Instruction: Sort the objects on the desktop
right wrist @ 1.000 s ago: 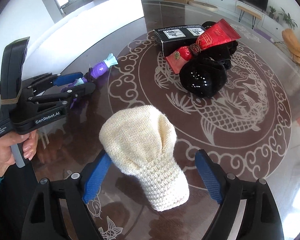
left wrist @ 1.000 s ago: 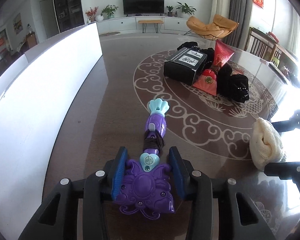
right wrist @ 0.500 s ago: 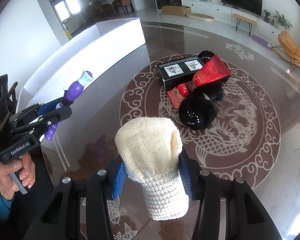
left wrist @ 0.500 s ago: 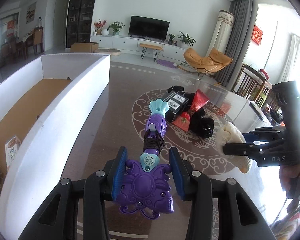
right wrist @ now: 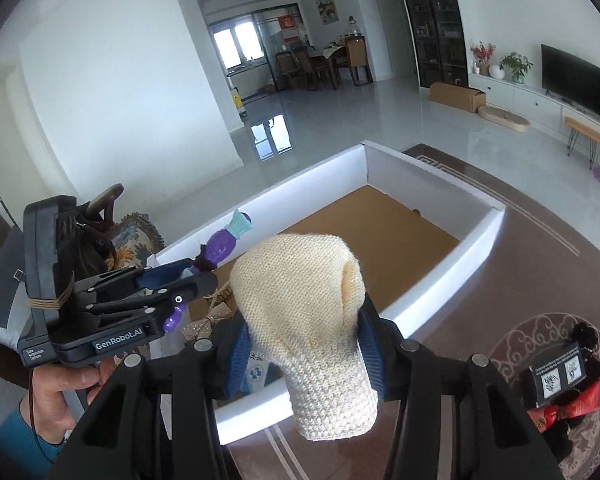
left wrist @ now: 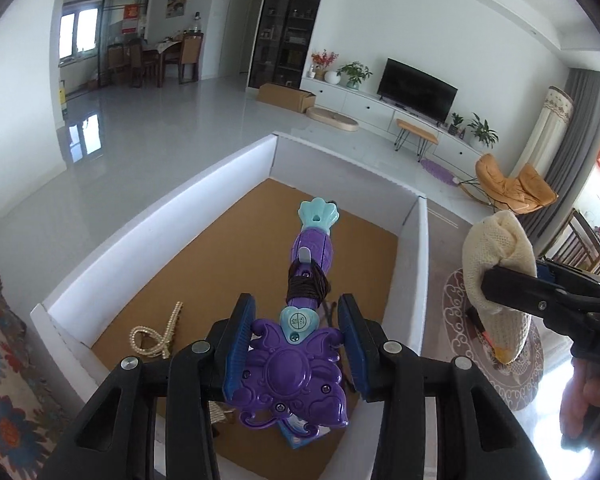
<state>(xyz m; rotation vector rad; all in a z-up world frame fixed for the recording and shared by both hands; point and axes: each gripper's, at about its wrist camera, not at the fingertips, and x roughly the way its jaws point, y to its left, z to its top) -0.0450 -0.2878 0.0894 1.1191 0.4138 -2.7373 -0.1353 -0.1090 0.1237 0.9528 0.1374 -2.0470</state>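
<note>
My left gripper is shut on a purple toy wand with a teal tip and holds it in the air over the white box with a brown floor. The wand also shows in the right wrist view, where the left gripper hangs above the box's near end. My right gripper is shut on a cream knitted hat, raised beside the box's right wall. The hat also shows in the left wrist view.
A pearl hair clip lies inside the box near its left corner. A black carton, a red packet and black items sit on the patterned brown table at the right. A floral cushion is left of the box.
Both grippers have lifted and swung left from the table toward the white box. The wand now hangs over the box interior; the hat has risen beside its right wall.
</note>
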